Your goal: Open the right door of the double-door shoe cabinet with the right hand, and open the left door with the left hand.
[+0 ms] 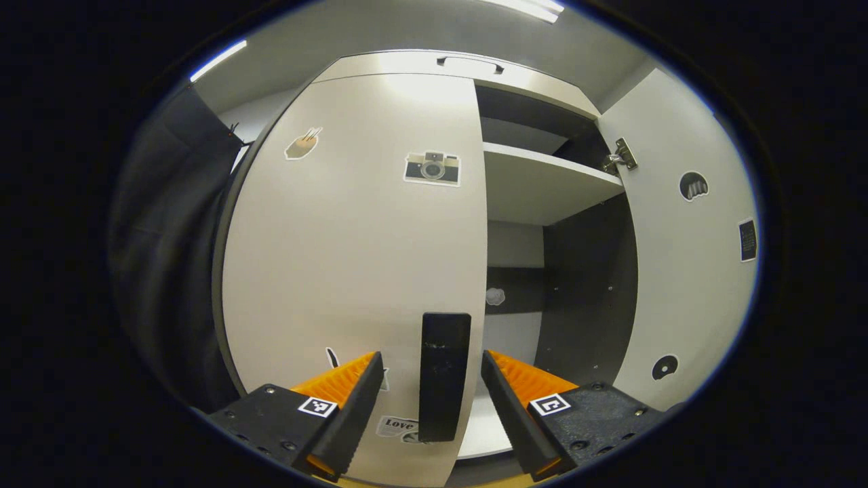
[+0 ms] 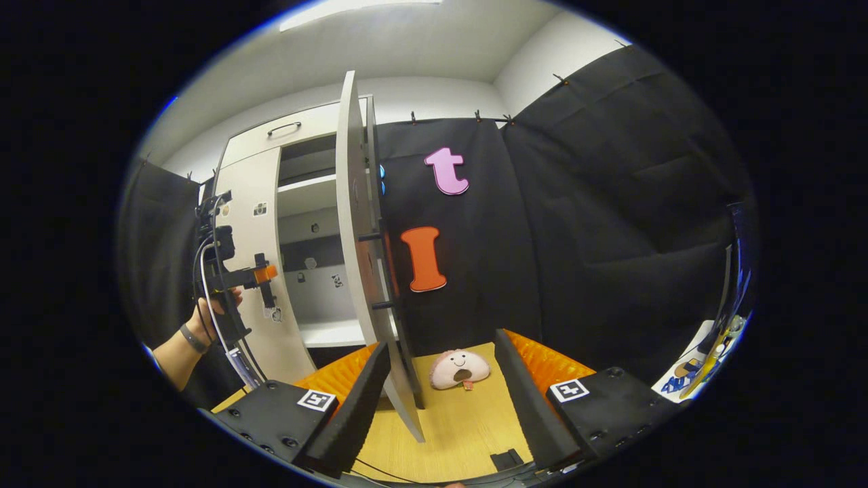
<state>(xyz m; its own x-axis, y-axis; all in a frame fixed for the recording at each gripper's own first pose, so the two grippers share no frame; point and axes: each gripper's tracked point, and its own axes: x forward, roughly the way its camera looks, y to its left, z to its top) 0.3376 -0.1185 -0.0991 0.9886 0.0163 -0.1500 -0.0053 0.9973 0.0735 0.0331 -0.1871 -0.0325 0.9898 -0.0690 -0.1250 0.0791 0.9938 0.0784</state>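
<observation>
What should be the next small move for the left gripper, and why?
Probably close the left gripper on the left door's handle and then pull. The right door already stands open, showing the shelf, while the left door is still shut. The open fingers already sit on either side of the handle, though how near they are is unclear.

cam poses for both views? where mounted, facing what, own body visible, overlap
Left gripper view: rides the left gripper, facing the closed white left door close up; its open fingers straddle the black bar handle.
Right gripper view: rides the right gripper, looking along the edge of the swung-open white right door toward the black cloth wall; the person's hand holding the left gripper shows farther off, left.
Shared: the white shoe cabinet, both doors, its shelf.
</observation>
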